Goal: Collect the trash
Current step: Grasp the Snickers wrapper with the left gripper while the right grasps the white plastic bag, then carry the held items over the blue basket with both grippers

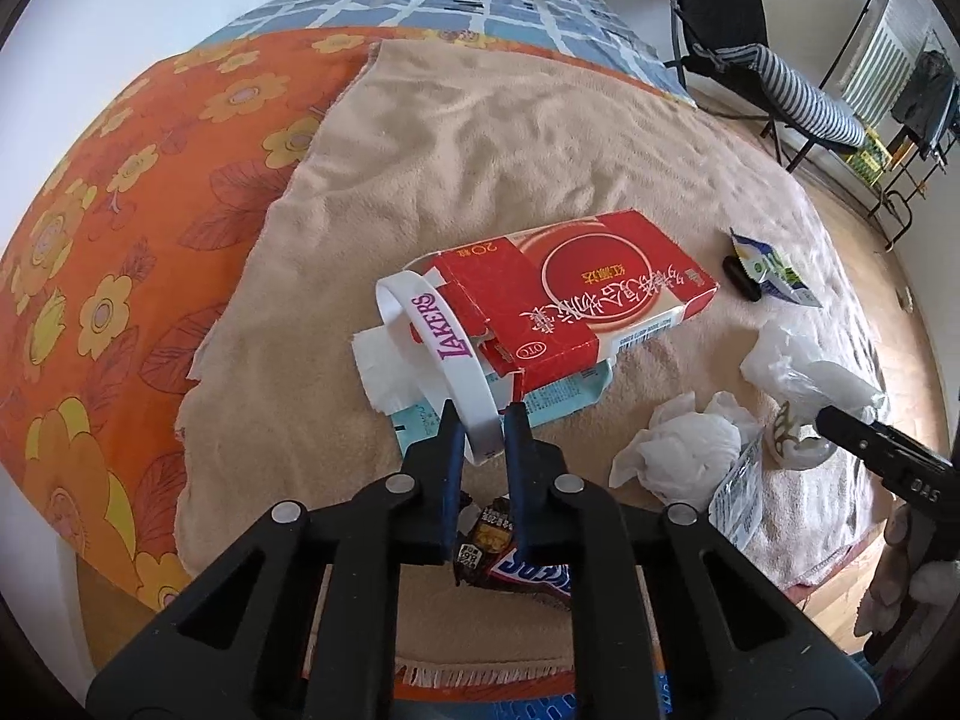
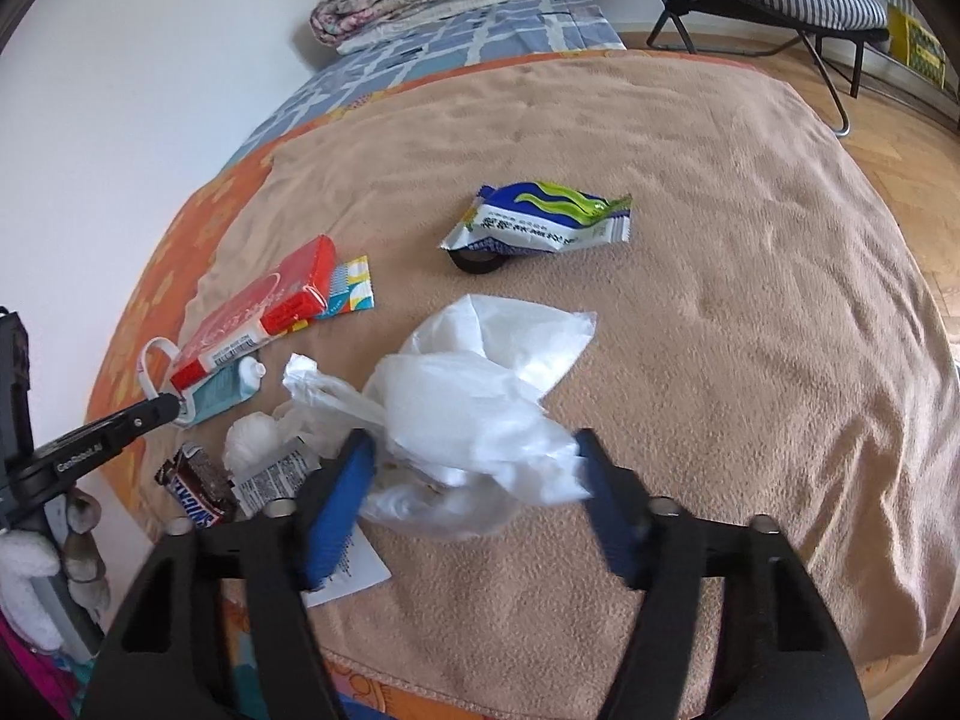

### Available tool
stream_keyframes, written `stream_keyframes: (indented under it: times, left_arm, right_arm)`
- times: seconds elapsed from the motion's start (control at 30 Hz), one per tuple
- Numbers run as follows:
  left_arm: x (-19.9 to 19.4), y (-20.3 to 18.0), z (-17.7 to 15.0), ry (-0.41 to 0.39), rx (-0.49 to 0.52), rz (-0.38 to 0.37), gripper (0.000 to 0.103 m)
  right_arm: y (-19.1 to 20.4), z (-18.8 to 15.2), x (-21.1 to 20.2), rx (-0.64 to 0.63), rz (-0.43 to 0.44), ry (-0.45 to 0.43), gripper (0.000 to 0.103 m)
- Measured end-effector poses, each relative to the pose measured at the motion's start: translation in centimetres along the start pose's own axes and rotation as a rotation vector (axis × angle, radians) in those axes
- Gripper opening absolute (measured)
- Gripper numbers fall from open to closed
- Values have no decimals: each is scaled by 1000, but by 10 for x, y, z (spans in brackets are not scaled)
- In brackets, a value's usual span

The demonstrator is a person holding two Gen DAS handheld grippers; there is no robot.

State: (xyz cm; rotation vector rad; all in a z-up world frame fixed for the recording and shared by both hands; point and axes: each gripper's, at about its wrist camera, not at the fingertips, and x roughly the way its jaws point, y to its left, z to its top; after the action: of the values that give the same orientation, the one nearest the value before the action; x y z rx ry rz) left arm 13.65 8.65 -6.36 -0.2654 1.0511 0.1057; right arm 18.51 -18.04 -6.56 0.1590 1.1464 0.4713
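Nearest the left wrist camera, the left hand-held gripper (image 1: 480,414) is pinching the rim of a white LAKERS wristband (image 1: 441,339), which arcs up against the open flap of a red medicine carton (image 1: 576,294) on the tan blanket (image 1: 510,138) covering the bed. A Snickers wrapper (image 1: 531,576) lies below its fingers.

The right hand-held gripper (image 2: 474,456) is spread wide, its blue pads on either side of a crumpled white plastic bag (image 2: 480,396), not visibly clamping it.

Further off lie a wadded tissue (image 2: 255,435), a teal tube (image 2: 234,387) under the carton, and a blue-green snack wrapper (image 2: 540,219) on a black ring.

Risks, as I judge them: the band could snag the carton flap and drag it; the thin bag may slip or bunch as the pads close.

The bag hides what lies beneath it; the printed sachet (image 2: 273,477) is partly covered.
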Motion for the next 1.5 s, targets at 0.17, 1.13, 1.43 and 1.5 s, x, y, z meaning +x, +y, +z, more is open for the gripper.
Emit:
stream_keyframes:
  times: [0.17, 1.13, 1.43, 1.5]
  left_arm:
    - [-3, 6, 0, -15, -9, -10, 8]
    - [-100, -7, -10, -207, 8, -166, 5]
    - [-128, -38, -54, -208, 86, -242, 5]
    - [-130, -48, -67, -188, 109, -265, 5]
  right_arm:
    - [0, -3, -1, 5, 39, 10, 35]
    - [15, -26, -94, -156, -12, -202, 30]
    - [45, -71, -142, -305, -37, -268, 30]
    - [48, -81, -147, -317, -27, -261, 30]
